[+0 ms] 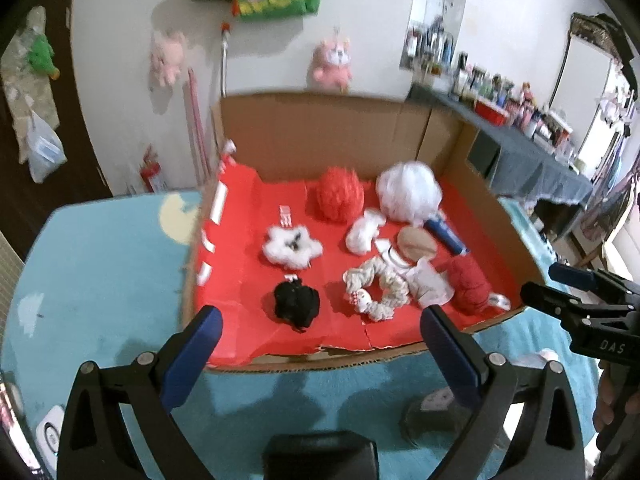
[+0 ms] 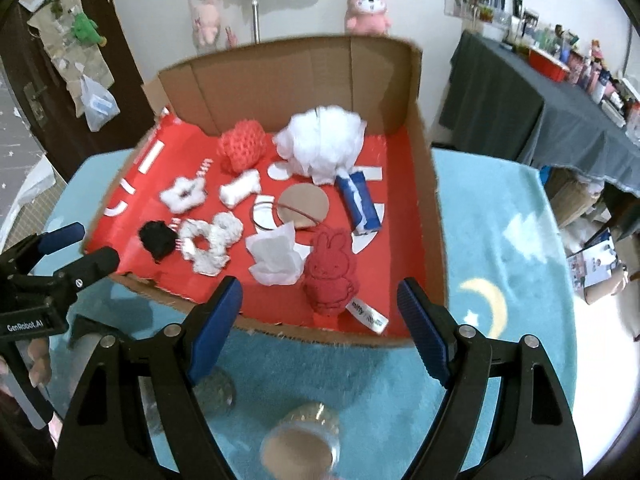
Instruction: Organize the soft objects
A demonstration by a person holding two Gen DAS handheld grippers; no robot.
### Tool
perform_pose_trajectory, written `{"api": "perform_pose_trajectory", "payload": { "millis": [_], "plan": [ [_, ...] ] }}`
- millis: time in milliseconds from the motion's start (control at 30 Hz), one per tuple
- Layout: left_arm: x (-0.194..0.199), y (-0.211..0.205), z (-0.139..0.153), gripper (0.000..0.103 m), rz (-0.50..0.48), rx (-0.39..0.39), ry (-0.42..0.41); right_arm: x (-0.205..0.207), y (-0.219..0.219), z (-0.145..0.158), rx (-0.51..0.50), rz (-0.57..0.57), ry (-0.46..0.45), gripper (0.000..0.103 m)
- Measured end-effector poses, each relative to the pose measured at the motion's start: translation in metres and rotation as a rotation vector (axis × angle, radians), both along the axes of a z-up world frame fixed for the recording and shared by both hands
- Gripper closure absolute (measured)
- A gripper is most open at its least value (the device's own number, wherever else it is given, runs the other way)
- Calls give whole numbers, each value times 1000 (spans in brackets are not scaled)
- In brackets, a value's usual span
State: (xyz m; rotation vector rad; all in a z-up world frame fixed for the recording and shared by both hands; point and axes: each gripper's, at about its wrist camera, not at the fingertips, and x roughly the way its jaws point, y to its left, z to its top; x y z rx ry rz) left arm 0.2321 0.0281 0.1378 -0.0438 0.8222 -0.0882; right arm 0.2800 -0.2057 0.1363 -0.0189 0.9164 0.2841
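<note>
Box: brown, red floor. Rug: light blue, yellow moon. Puff: white. Rabbit: red. Pompom: black. Pads: blue.

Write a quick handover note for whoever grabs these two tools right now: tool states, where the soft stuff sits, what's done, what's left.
Left tool: open, empty, at the near edge of the cardboard box.
Right tool: open, empty, also at the near edge.
All soft items lie loose on the box's red floor: black pom-pom, white fluffy star, rope ring, red bunny sponge, white mesh puff, red mesh puff, white bone toy.
Done: nothing visibly sorted or gripped.
Left: all the organizing.
</note>
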Motion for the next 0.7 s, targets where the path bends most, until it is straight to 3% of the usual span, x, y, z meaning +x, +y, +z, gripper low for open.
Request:
{"api": "perform_pose_trajectory", "payload": {
  "millis": [233, 333, 533, 700],
  "plan": [
    [-77, -8, 33, 0, -41, -20, -171, -65, -4, 32, -16, 0, -154, 23],
    [-110, -11, 35, 0, -55, -46, -219, -98, -7, 42, 10, 9, -208, 13],
    [-156, -13, 21, 0, -51, -69, -260, -156, -5, 36, 12, 10, -281, 12],
    [-170, -15, -5, 0, -33, -77, -232, -183, -6, 14, 30, -8, -286, 9]
  ]
}}
